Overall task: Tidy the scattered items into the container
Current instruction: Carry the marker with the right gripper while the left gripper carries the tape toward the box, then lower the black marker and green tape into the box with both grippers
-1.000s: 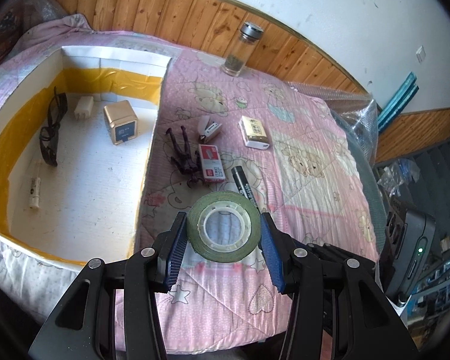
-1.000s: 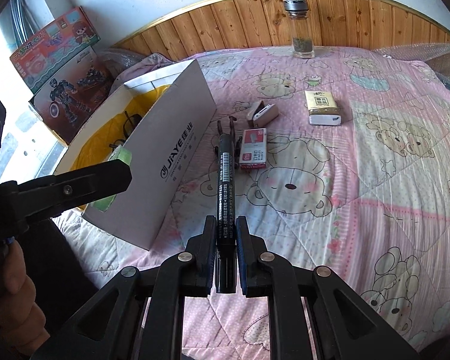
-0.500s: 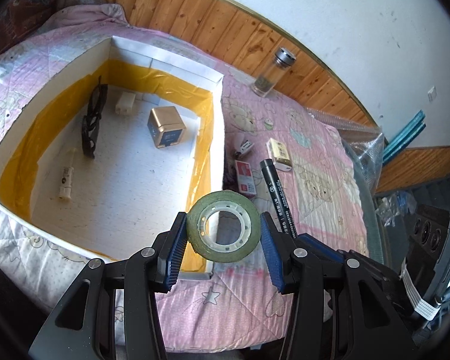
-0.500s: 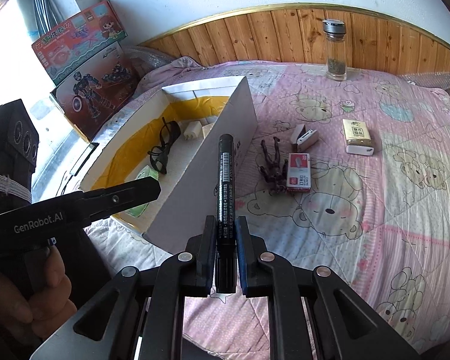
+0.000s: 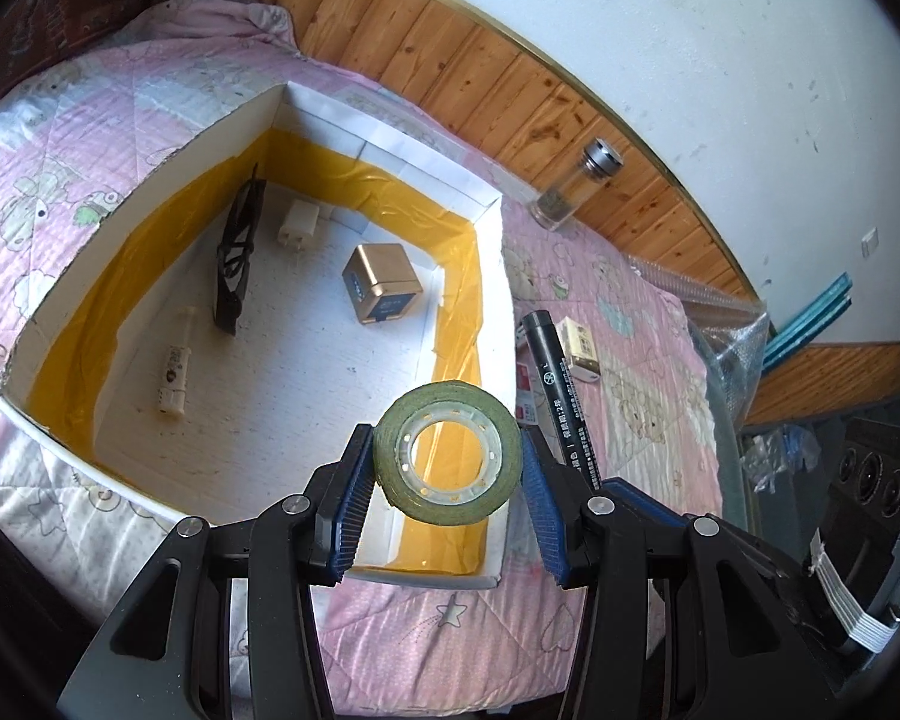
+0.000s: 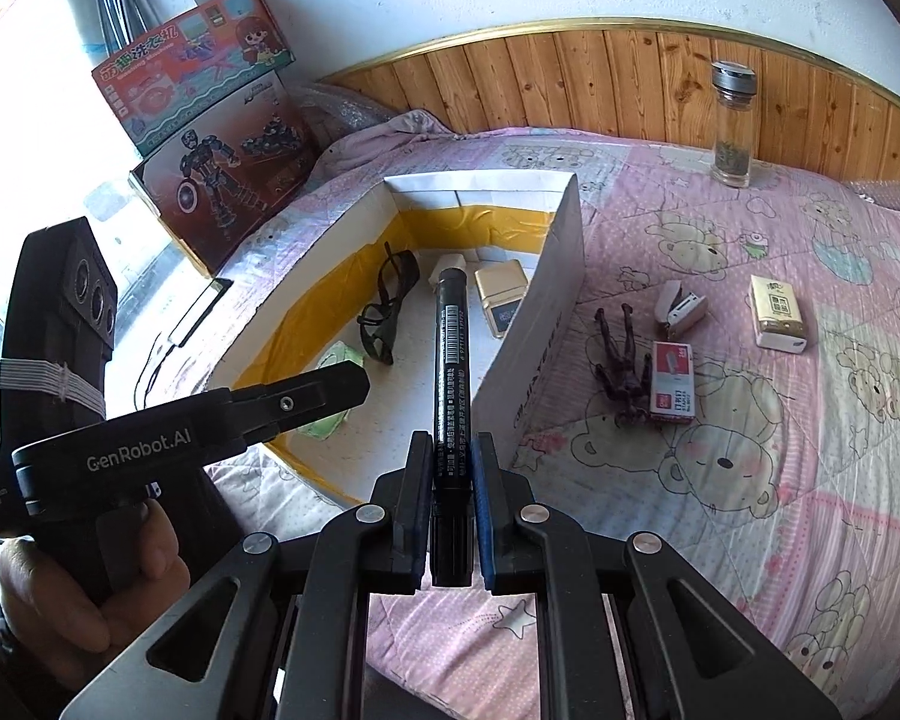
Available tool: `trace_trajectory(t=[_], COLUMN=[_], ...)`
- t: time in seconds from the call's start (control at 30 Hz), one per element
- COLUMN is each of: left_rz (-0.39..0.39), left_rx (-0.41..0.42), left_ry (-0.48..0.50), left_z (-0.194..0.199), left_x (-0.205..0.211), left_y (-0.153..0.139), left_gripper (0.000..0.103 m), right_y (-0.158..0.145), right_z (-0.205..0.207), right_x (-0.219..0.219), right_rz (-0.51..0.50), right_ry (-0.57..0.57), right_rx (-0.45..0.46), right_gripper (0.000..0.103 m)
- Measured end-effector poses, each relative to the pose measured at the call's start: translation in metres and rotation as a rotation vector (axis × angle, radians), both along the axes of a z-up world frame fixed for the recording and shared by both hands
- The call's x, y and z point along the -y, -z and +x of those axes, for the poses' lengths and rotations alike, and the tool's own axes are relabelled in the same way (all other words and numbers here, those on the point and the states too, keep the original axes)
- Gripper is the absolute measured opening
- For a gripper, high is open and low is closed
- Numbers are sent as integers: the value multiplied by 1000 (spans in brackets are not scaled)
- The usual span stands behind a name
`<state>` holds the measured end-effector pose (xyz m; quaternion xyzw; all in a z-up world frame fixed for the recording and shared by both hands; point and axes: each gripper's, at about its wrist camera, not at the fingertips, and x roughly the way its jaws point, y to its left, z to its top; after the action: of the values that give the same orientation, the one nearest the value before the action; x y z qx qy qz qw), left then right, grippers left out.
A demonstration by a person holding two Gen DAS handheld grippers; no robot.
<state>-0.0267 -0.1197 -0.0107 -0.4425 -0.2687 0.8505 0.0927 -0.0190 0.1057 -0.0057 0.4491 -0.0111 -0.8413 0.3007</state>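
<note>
Our left hand-held gripper (image 5: 447, 465) clamps a green tape roll (image 5: 447, 461) wide, while our right hand-held gripper (image 6: 452, 471) pinches a black marker (image 6: 451, 360) pointing twelve o'clock over the box (image 6: 546, 300).

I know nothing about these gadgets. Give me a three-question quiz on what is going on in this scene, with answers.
1. What do the left tongs hold?
2. True or false: the black marker in the right tongs already lies on the floor of the white box.
3. Which of these is inside the box? A. gold cube B. glass bottle C. stapler

Key:
1. A roll of green tape, pinched between the blue pads.
2. False; the tongs grip it, and it is raised over the box.
3. A; the bottle and the stapler stand on the pink quilt.
</note>
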Motion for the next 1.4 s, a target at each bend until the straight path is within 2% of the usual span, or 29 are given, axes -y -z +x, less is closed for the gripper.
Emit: trace_trajectory(t=[0.57,1.2,1.4], left_rz=[32,85,108], left_rx=[-2,104,169], left_ry=[-53,-108,-128], left_z=[-26,-76,-93], left_x=[36,60,68], left_y=[-9,7,21], left_gripper=[49,49,49], right_y=[-3,10,13], right_z=[-31,-82,-102], right_x=[47,81,87], right_rz=[-30,-30,-21], right_ry=[-44,-28,-14], right_rx=[55,170,207], right_gripper=[14,14,14])
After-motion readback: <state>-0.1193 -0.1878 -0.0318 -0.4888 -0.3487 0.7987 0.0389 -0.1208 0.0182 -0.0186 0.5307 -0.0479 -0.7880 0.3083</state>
